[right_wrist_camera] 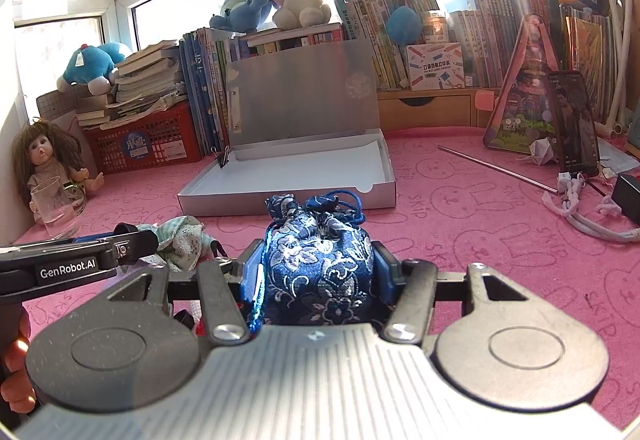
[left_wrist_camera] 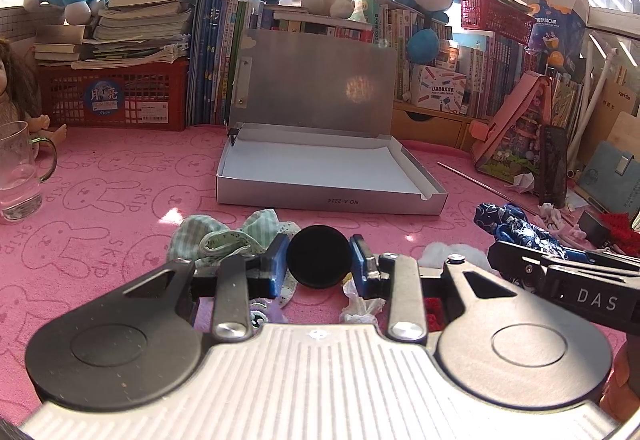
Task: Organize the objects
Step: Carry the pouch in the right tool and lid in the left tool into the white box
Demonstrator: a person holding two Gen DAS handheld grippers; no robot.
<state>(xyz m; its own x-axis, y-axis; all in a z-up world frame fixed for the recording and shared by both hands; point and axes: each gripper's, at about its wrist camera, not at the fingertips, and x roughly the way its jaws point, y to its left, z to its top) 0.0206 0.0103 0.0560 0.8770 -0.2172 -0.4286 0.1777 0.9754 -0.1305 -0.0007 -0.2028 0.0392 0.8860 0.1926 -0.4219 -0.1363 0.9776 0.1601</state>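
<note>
Left tool (left_wrist_camera: pixel 319 260) clenched on black round disc (left_wrist_camera: pixel 319 256); right tool (right_wrist_camera: pixel 318 268) clenched on blue floral pouch (right_wrist_camera: pixel 318 260), before open silver box (left_wrist_camera: pixel 328 196) on pink tabletop (left_wrist_camera: pixel 100 208).

My left wrist camera sits just behind my left gripper (left_wrist_camera: pixel 319 257), low over the pink tablecloth (left_wrist_camera: pixel 112 200), facing ahead past my jaws toward the open silver box (left_wrist_camera: pixel 320 176). My right wrist camera looks the same way past my right gripper (right_wrist_camera: pixel 318 268). Both views share the box, the bookshelf beyond and each other's gripper at the inner edge.
</note>
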